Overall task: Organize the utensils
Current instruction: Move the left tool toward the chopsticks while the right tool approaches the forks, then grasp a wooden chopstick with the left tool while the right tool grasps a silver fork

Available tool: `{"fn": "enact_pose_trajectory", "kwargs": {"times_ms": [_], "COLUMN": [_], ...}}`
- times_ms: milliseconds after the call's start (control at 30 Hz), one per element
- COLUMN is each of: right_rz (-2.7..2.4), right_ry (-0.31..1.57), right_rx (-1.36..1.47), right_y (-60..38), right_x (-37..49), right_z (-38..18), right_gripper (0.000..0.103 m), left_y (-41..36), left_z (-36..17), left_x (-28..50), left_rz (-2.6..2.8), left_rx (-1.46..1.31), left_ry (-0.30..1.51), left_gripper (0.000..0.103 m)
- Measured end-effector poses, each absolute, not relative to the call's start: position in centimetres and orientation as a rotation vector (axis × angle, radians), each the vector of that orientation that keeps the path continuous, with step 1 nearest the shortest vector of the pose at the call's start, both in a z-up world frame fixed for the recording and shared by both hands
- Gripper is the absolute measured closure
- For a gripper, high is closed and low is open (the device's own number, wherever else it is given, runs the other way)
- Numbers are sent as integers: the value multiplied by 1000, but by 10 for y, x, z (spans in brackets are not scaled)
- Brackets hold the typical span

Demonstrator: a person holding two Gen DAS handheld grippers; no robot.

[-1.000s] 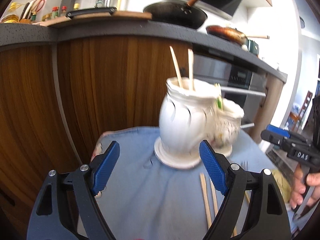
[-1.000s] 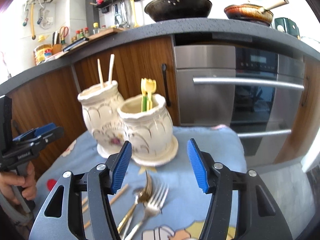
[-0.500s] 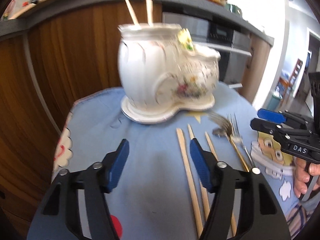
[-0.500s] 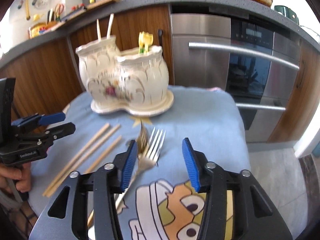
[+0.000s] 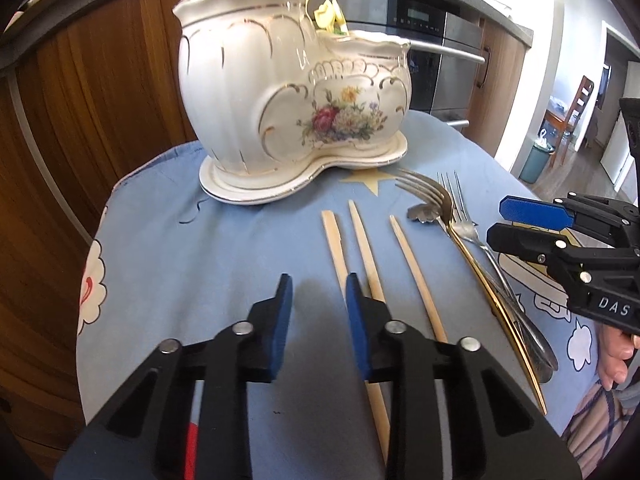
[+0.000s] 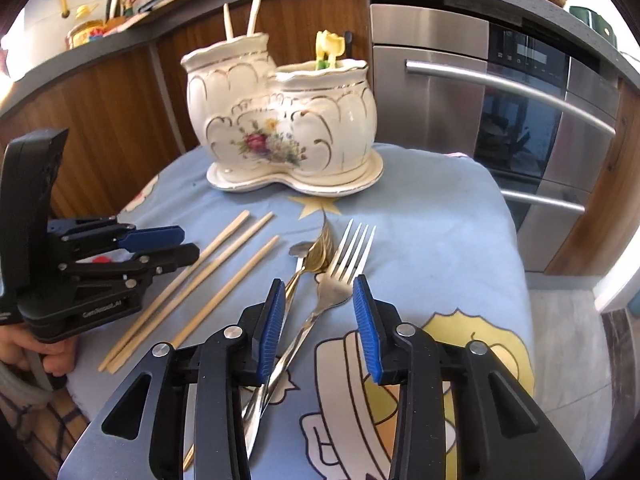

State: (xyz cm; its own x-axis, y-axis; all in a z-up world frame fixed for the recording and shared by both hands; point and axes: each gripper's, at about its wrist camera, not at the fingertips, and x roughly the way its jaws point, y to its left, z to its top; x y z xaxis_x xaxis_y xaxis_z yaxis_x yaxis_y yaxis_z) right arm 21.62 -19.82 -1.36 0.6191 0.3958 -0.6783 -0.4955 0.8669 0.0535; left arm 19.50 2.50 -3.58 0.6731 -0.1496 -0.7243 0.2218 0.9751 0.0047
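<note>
Right wrist | holder: chopsticks, perhaps yellow spoons | hand-held grippers narrowing, empty

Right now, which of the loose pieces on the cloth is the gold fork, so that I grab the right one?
Start at the white floral ceramic holder at the back of the blue cloth. In front of it lie three chopsticks and a small heap of cutlery. The gold fork is in that heap, between a small spoon and the silver fork; its yellow metal and curved tines mark it.
</note>
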Motion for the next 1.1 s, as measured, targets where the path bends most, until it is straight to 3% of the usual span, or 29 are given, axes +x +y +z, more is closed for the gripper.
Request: {"fn": "enact_pose_trajectory", "kwargs": {"times_ms": [433,800,1100], "right_rz": [501,580,579], "right_ry": [866,936,986], "right_rx": [-194,-271,-413], "right_y": [-184,-195,-194], "right_x": [224,233,246], "right_z": [-29,-24,-20], "right_gripper": [75,91,92], "left_y": [22,21,31], "left_z": [-38,-39,-35], "left_x": [196,196,193], "left_rz": [-205,-222,-252], "left_rx": [114,114,47], "left_ry": [830,836,815], "left_gripper": [88,88,88]}}
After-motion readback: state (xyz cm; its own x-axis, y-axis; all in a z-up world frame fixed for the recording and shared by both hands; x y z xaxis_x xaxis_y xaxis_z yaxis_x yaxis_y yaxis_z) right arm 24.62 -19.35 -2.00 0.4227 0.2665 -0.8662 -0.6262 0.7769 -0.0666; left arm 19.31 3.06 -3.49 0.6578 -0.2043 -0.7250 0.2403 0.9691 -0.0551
